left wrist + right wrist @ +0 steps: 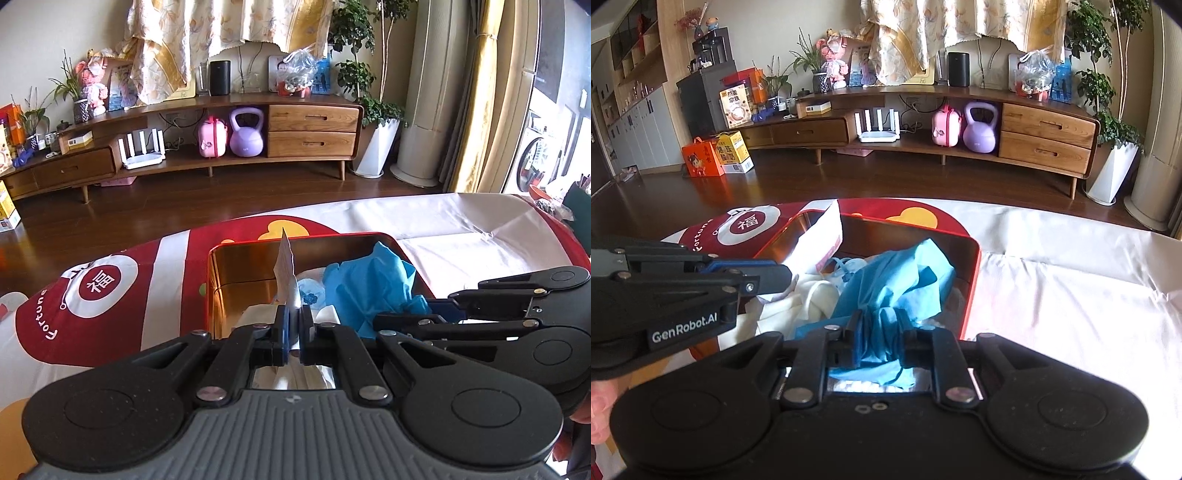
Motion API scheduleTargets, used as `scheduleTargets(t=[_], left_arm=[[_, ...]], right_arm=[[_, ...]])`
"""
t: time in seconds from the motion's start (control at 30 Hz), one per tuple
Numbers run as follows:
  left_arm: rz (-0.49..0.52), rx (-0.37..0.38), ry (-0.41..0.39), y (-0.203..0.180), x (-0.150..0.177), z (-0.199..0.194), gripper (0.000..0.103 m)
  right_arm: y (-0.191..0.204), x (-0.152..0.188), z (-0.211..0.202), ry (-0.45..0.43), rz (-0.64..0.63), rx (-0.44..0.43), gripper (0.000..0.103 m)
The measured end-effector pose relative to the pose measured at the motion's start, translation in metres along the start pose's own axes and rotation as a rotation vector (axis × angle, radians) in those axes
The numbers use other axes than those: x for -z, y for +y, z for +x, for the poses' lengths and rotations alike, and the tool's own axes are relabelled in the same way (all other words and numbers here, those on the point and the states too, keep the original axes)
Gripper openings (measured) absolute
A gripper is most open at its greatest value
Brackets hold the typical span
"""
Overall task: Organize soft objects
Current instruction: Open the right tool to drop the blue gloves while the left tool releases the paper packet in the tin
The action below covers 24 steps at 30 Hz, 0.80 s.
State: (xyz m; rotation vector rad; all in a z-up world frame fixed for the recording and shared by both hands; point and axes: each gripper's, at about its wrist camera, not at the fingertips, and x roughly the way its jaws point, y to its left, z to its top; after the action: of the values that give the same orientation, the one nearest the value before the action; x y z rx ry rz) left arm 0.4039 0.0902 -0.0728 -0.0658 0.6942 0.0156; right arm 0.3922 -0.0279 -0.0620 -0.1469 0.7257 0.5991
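A red tin box [216, 280] with a shiny gold inside stands on the table. It holds a crumpled blue cloth [369, 284], white fabric [816, 299] and a pale blue bit [310, 291]. My left gripper [293, 325] is shut on a thin white and pink pouch [285, 266] that sticks up over the box. It reaches in from the left of the right wrist view, where the left gripper [777, 272] holds the pouch [820, 243]. My right gripper [881, 326] stands over the box's near right part, its jaws slightly parted with the bunched blue cloth [897, 273] between them.
A red printed cover [110, 295] and a white sheet [461, 236] lie over the table. Beyond is a dark wood floor, a long wooden TV cabinet [1045, 136] with a purple kettlebell [979, 129], and potted plants. A person's fingers [598, 413] show at the left edge.
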Motion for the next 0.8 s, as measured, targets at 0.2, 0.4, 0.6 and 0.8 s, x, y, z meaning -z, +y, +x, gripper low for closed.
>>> scheduleTargets(t=[0.2,0.4,0.6,0.8], left_arm=[[0.002,0.004,0.005,-0.001,0.0,-0.003,0.007],[0.014,-0.008,0.013,-0.006,0.004,-0.008,0.01],[0.004,-0.013,0.02,-0.005,0.007,-0.017,0.011],[-0.016,-0.012,0.018,-0.005,0.01,-0.029,0.017]], right_arm=[[-0.004,0.0,-0.007,-0.005,0.002,0.006,0.031],[-0.005,0.001,-0.017,-0.019,-0.004,0.017,0.041],[-0.005,0.002,-0.033,-0.036,0.0,0.016,0.045],[-0.001,0.004,-0.051,-0.053,-0.005,0.008,0.05]])
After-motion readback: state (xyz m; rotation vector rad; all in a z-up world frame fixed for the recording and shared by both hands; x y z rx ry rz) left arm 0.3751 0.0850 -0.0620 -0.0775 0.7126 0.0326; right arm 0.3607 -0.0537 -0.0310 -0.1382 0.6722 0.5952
